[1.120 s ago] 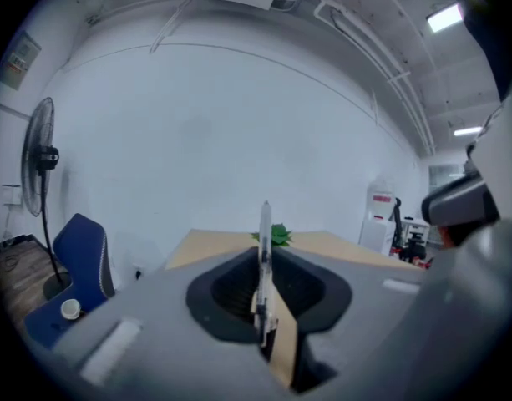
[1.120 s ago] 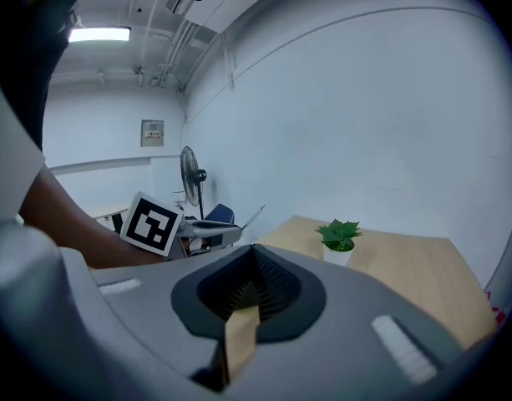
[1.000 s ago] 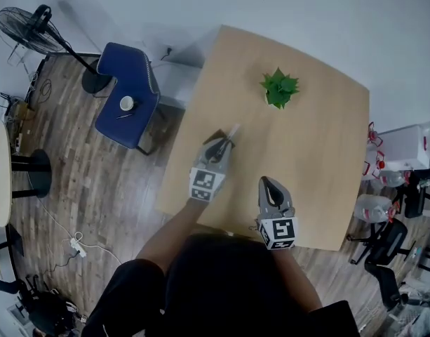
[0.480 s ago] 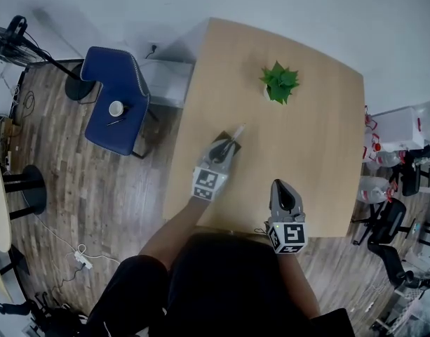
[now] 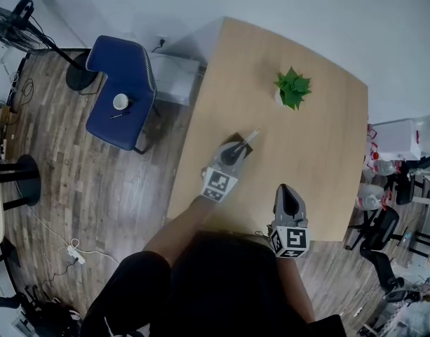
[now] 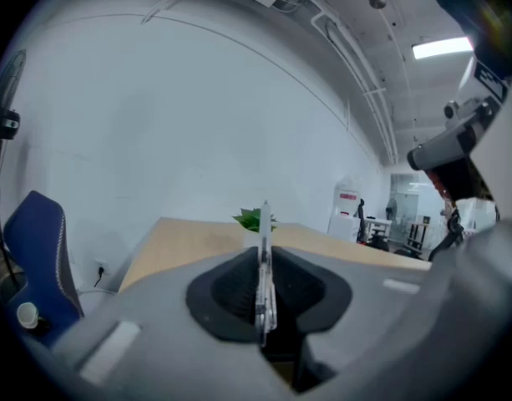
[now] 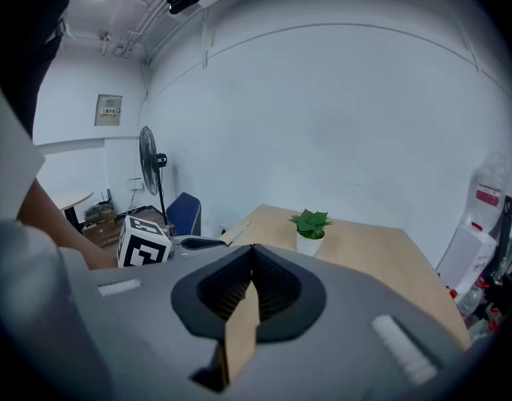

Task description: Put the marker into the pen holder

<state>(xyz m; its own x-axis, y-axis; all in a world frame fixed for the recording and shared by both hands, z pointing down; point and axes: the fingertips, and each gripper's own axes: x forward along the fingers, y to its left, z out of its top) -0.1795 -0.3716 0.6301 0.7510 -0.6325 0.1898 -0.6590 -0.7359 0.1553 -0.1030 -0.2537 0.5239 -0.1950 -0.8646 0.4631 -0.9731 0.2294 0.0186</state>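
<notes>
Status: the left gripper (image 5: 236,148) is holding the marker (image 6: 264,224), with its jaws clamping narrow on the thin pale barrel. The barrel is running along the line of the jaws and poking out ahead of them, toward the potted plant (image 5: 293,90). So pickup is done, and the marker is riding over the near-left part of the table (image 5: 320,153), not yet in any holder. A small dark shape (image 5: 233,140) is sitting just beside the jaw tips in the head view. It is possibly the pen holder, but I cannot confirm this. The right gripper (image 7: 251,253) is hovering near the table's front edge, jaws together, carrying nothing. Remaining, by my reading: lining the marker up over the holder's opening, lowering it, and releasing.
</notes>
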